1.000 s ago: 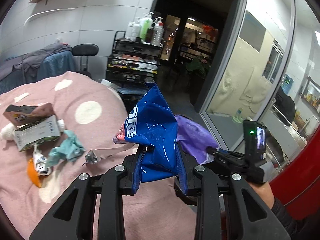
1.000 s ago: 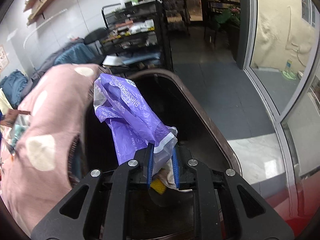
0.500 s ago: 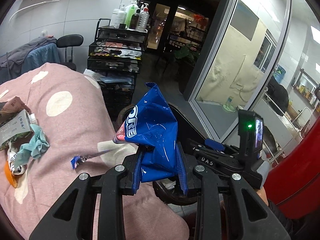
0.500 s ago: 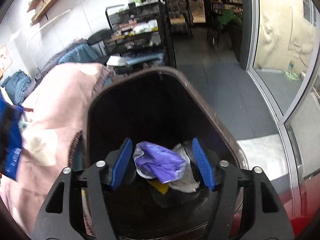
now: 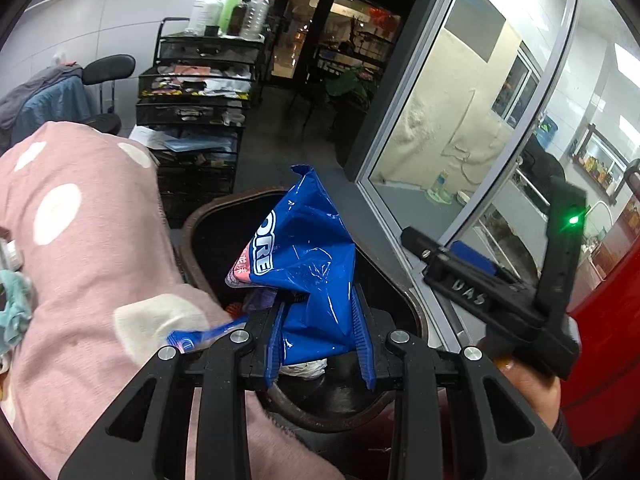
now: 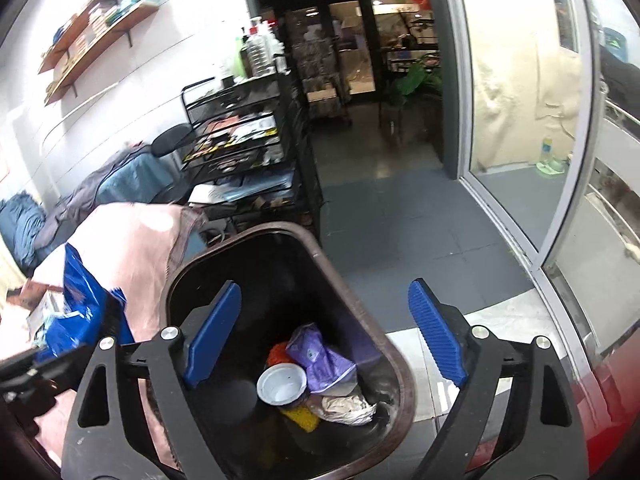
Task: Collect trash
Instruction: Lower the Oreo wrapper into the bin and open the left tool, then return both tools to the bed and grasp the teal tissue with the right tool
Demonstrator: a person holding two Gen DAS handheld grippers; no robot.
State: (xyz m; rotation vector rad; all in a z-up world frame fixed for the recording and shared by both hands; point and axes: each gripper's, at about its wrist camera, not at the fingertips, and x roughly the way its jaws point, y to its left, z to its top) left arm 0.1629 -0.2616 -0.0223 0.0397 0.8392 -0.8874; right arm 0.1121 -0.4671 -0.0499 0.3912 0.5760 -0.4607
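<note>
Room clutter sitting around the work spot

A black wire cart [image 5: 200,92] is holding bottles [image 5: 232,8] at eleven o'clock; wooden shelves [image 6: 92,28] are hanging at ten o'clock; a glass door [image 6: 520,112] is standing at two o'clock.

Pink spotted blanket beside a dark bin on a grey floor

The pink blanket with white dots [image 5: 88,248] carries a teal scrap [image 5: 14,312] at its left edge; the brown-rimmed bin [image 6: 400,364] stands on the grey tiled floor [image 6: 400,216], touching the blanket's edge.

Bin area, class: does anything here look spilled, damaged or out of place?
Nothing stands out. The purple bag lies inside the bin with other rubbish; the blue wrapper is crumpled but held in the left gripper over the bin.
</note>
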